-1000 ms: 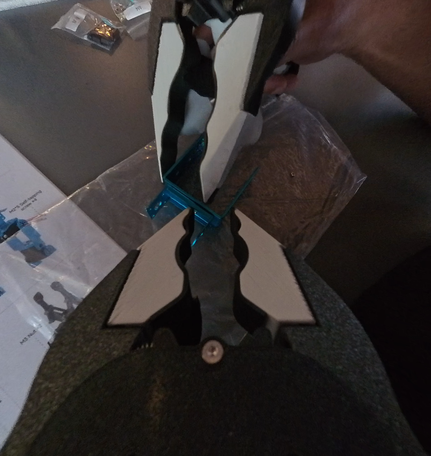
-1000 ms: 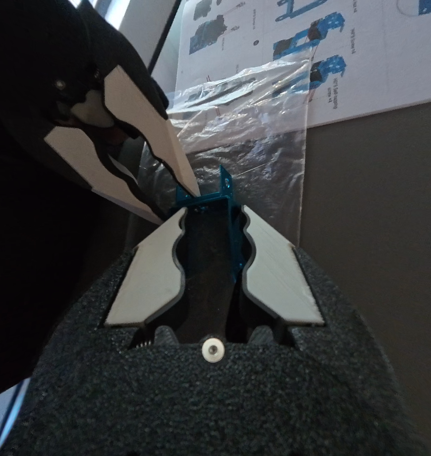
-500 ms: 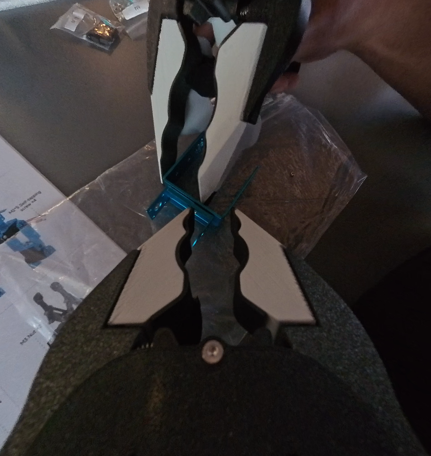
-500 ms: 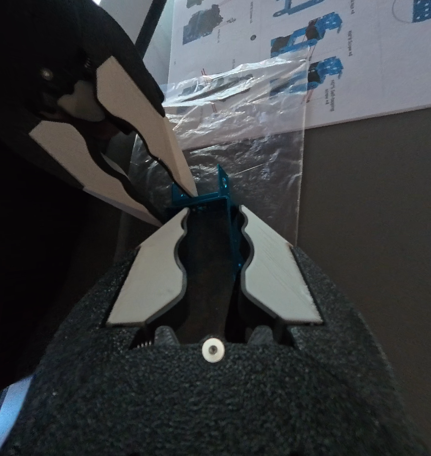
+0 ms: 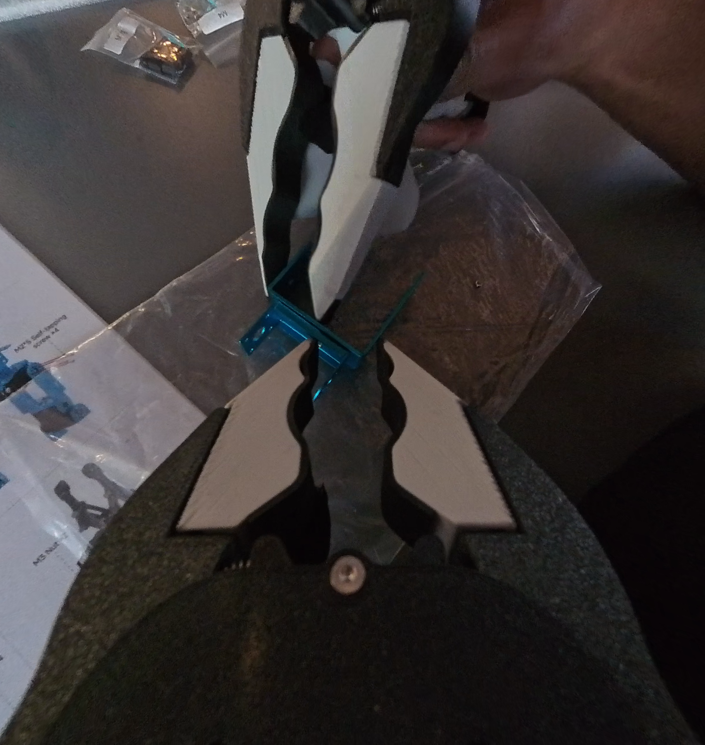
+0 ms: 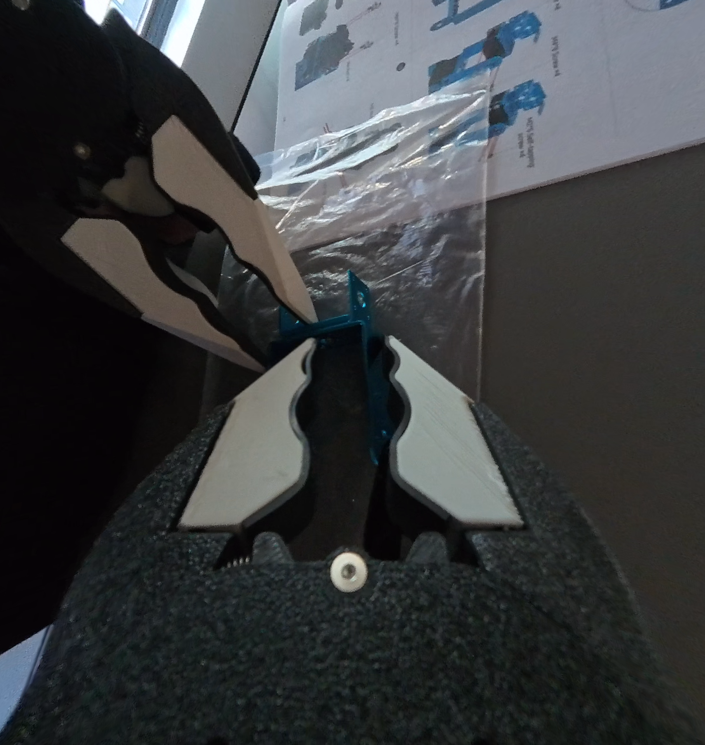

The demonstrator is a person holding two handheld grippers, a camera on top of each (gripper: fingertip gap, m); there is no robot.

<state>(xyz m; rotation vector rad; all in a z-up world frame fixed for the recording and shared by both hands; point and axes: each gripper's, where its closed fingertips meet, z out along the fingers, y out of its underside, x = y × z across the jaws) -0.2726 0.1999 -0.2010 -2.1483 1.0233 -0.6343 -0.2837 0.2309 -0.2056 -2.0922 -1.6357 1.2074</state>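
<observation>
A blue metal U-bracket (image 5: 302, 322) stands on a clear plastic bag (image 5: 484, 302), joined to a second blue piece with a holed flange (image 5: 258, 334). My left gripper (image 5: 347, 346) comes in low from the front, and both fingertips touch the bracket's near corner. My right gripper (image 5: 294, 302) comes down from above. Its fingers straddle the bracket's left wall with a gap still showing. In the right wrist view that wall (image 6: 373, 403) stands between my right gripper's (image 6: 351, 342) fingers, close to the right one. The left gripper (image 6: 284, 342) enters there from the upper left.
A white instruction sheet (image 5: 40, 383) with blue pictures lies to the left, and it also shows in the right wrist view (image 6: 585, 100). Small clear bags of parts (image 5: 153, 48) lie far back on the dark table (image 5: 101, 161). A person's hand (image 5: 585, 60) holds the right gripper.
The right gripper's fingers have drawn closer together around the bracket wall. The left gripper and the bracket have stayed put.
</observation>
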